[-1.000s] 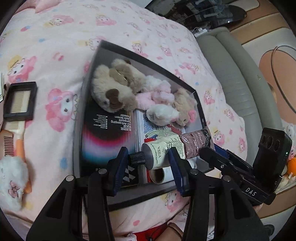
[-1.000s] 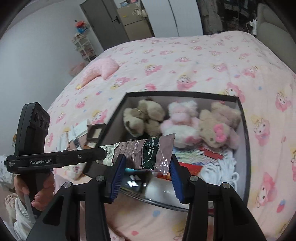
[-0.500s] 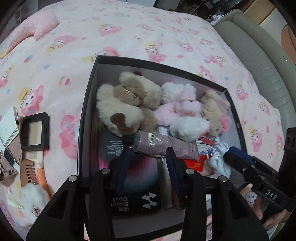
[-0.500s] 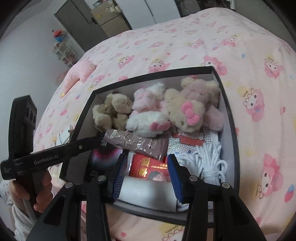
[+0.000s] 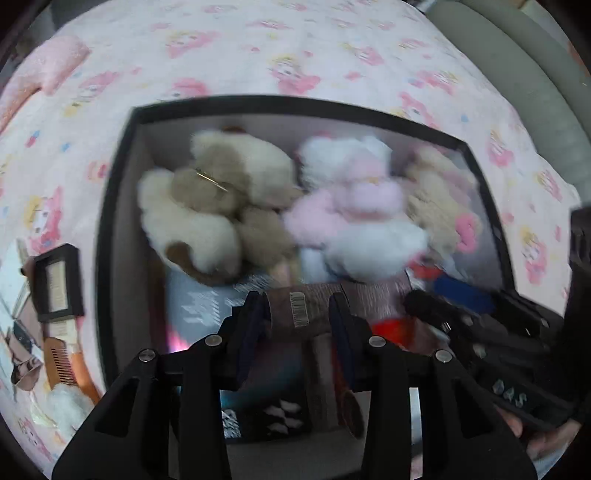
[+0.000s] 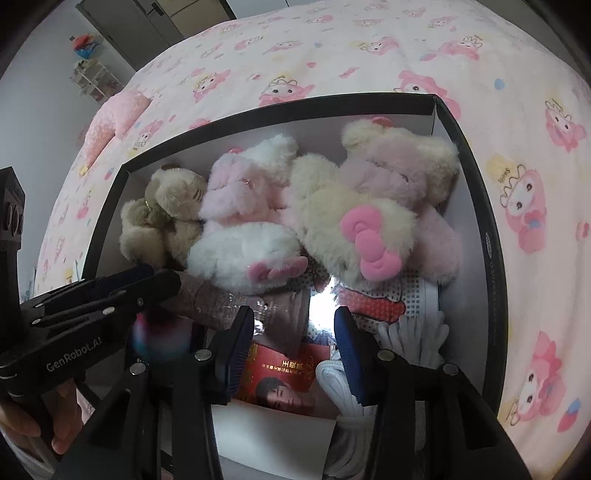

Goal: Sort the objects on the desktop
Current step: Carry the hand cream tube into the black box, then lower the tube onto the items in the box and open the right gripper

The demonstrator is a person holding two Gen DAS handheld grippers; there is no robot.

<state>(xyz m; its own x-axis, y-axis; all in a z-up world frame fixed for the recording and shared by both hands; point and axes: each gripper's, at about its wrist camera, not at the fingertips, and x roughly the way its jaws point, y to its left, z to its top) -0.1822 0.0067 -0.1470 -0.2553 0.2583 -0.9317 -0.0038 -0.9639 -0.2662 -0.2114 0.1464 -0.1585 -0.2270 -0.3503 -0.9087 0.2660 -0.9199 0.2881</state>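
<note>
Brown cosmetic tube (image 5: 317, 308) is lying crosswise inside the black box (image 5: 110, 221), just in front of the plush toys (image 5: 221, 206). Left gripper (image 5: 300, 314) is pinching the tube near its barcode, jaws pressing on both sides. Right gripper (image 6: 293, 339) is hovering over the tube's crimped end and a red booklet (image 6: 284, 369), jaws spread, gripping nothing (left view is blurred). Box is sitting on the pink-print bed (image 6: 369, 48); combs (image 5: 61, 354) are lying outside it.

A pink cartoon-print bedspread (image 6: 369, 48) is covering the bed. Beyond the bedspread's far-left corner, a grey wardrobe (image 6: 155, 18) is standing, with a white shelf rack (image 6: 94, 77) sitting near it.
</note>
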